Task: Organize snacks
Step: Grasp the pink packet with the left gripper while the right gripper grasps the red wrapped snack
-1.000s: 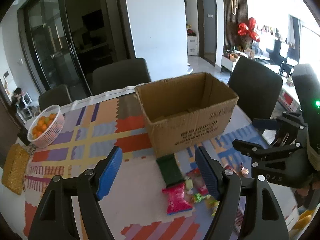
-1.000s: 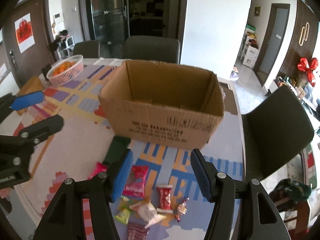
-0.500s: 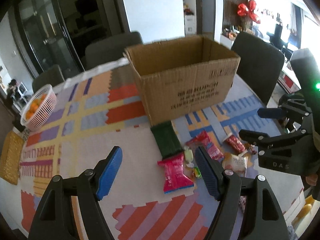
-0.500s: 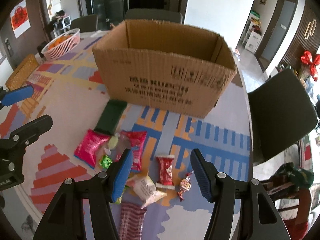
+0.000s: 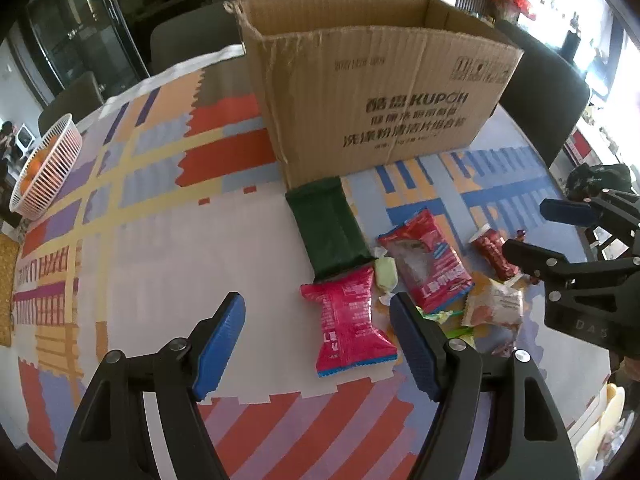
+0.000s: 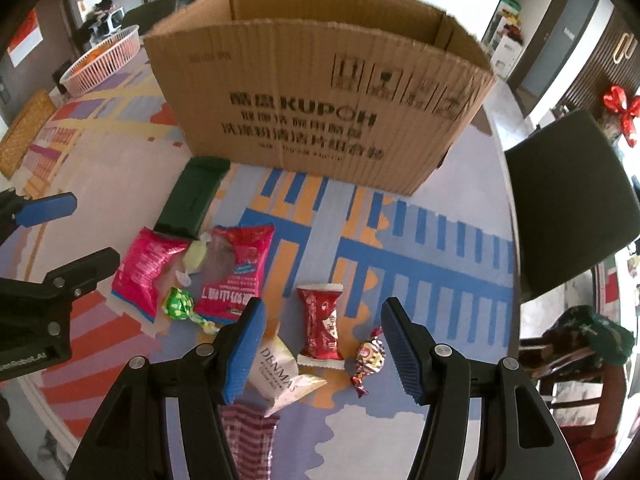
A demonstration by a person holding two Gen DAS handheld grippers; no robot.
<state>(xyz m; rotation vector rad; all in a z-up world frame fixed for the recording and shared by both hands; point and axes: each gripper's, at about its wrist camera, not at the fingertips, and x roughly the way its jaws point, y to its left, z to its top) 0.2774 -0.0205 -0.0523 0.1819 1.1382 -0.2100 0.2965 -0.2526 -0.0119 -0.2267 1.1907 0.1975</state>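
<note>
An open cardboard box (image 5: 372, 112) (image 6: 312, 96) stands on the patterned tablecloth. In front of it lie loose snacks: a dark green packet (image 5: 328, 232), a pink packet (image 5: 348, 328), a red packet with blue trim (image 5: 424, 264), a small red packet (image 6: 320, 328), a white packet (image 6: 280, 372) and wrapped candies (image 6: 178, 304). My left gripper (image 5: 320, 340) hovers open over the pink packet, holding nothing. My right gripper (image 6: 322, 344) hovers open over the small red packet, also holding nothing. Neither touches a snack.
A white basket of oranges (image 5: 44, 168) sits at the far left of the table. Dark chairs (image 6: 560, 200) stand around the round table, whose edge curves close on the right. A striped maroon packet (image 6: 248, 440) lies under the right gripper's left finger.
Both grippers have sunk towards the table and tipped further downward. The box and snacks now look larger and nearer. Neither jaw width has changed.
</note>
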